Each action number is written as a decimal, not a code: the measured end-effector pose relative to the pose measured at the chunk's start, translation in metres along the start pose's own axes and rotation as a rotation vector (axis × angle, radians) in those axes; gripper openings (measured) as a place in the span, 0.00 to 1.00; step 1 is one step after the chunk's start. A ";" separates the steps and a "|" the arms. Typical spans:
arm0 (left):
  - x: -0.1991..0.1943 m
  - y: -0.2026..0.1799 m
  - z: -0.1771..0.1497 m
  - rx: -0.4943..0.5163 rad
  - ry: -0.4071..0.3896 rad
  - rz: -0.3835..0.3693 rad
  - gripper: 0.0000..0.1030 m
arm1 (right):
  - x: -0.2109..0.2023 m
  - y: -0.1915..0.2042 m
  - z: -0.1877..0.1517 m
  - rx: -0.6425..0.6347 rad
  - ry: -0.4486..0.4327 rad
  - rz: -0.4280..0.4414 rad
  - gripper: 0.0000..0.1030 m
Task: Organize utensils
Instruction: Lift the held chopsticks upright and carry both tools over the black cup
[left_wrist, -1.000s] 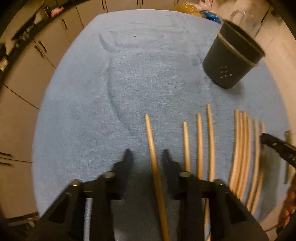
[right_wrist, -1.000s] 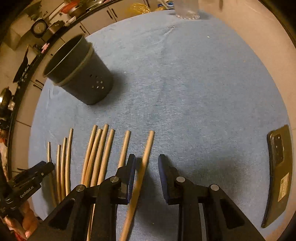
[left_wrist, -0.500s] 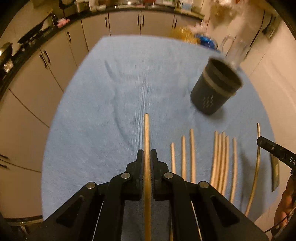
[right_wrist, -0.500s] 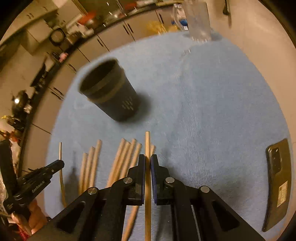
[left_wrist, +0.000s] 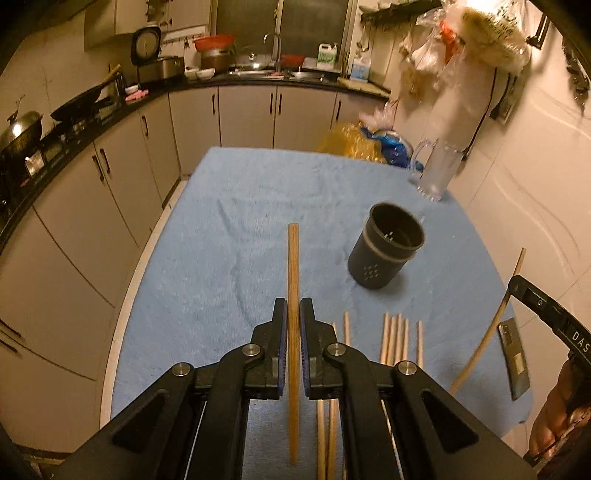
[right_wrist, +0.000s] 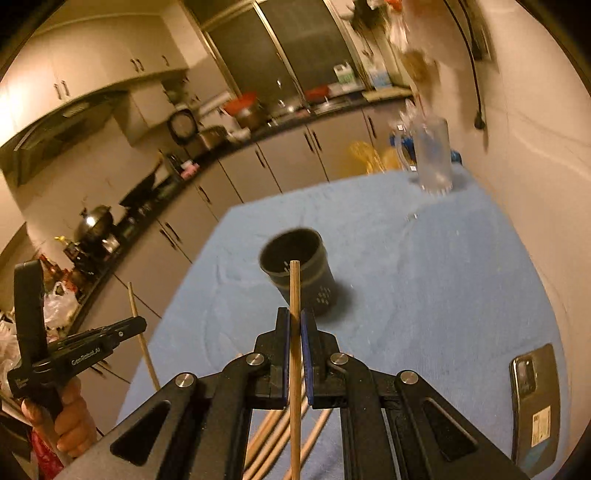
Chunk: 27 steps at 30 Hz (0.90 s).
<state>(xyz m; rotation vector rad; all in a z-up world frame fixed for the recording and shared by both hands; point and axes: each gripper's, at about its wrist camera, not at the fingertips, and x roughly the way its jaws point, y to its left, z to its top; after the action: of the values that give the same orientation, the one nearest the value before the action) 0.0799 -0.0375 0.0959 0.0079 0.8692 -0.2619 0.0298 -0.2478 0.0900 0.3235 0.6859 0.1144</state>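
My left gripper (left_wrist: 293, 314) is shut on a wooden chopstick (left_wrist: 293, 266) and holds it above the blue towel. My right gripper (right_wrist: 294, 325) is shut on another wooden chopstick (right_wrist: 294, 291), whose tip points at the dark grey utensil holder (right_wrist: 301, 275). The holder (left_wrist: 386, 254) stands upright and looks empty. Several more chopsticks (left_wrist: 397, 338) lie side by side on the towel in front of the holder. In the left wrist view the right gripper's chopstick (left_wrist: 491, 328) shows at the right. In the right wrist view the left gripper's chopstick (right_wrist: 142, 339) shows at the left.
A blue towel (left_wrist: 258, 206) covers the table. A clear glass mug (left_wrist: 437, 170) stands at the far right corner. A phone (right_wrist: 537, 402) lies at the right edge. Yellow and blue bags (left_wrist: 354, 142) sit behind the table. Kitchen cabinets (left_wrist: 122, 173) run along the left.
Both grippers closed on a chopstick each and lifted them off the towel. Both have risen and tilted up, so the kitchen now shows.
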 end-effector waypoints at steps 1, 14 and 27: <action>-0.004 -0.001 0.002 0.002 -0.008 -0.003 0.06 | -0.002 0.001 0.001 -0.004 -0.012 0.005 0.06; -0.026 -0.016 0.020 0.015 -0.060 -0.011 0.06 | -0.031 0.000 0.015 0.002 -0.100 0.042 0.06; -0.043 -0.037 0.078 0.005 -0.134 -0.043 0.06 | -0.043 0.001 0.060 0.021 -0.182 0.065 0.06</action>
<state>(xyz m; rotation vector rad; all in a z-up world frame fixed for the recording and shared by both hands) 0.1035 -0.0725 0.1830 -0.0238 0.7365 -0.3014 0.0345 -0.2708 0.1598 0.3714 0.4968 0.1384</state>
